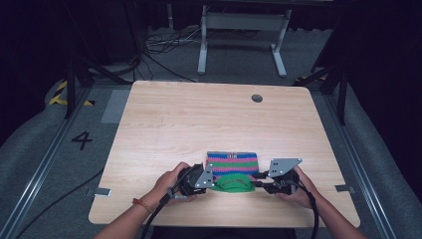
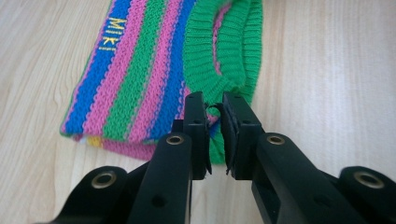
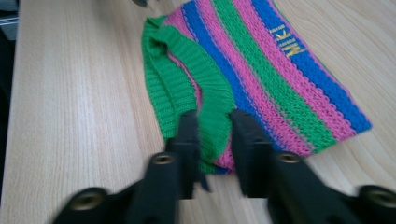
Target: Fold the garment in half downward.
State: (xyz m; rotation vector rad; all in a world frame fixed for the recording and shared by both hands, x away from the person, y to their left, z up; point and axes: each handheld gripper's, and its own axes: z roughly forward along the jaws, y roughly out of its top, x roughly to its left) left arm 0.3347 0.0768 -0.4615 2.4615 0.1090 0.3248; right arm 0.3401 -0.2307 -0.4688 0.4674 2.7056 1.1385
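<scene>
The sweater (image 1: pixel 232 164) lies lower centre on the desk (image 1: pixel 189 119), long axis left-right. Left claw (image 2: pixel 214 109) pinches its green hem narrowly; right claw (image 3: pixel 214 122) straddles the opposite hem corner, half-open.

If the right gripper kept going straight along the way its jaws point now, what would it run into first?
The right gripper already has the green ribbed cuff of the striped knit piece between its jaws. Going straight on, it would likely push deeper into that cuff, then the striped body. Whether the jaws have closed on it is unclear.
</scene>
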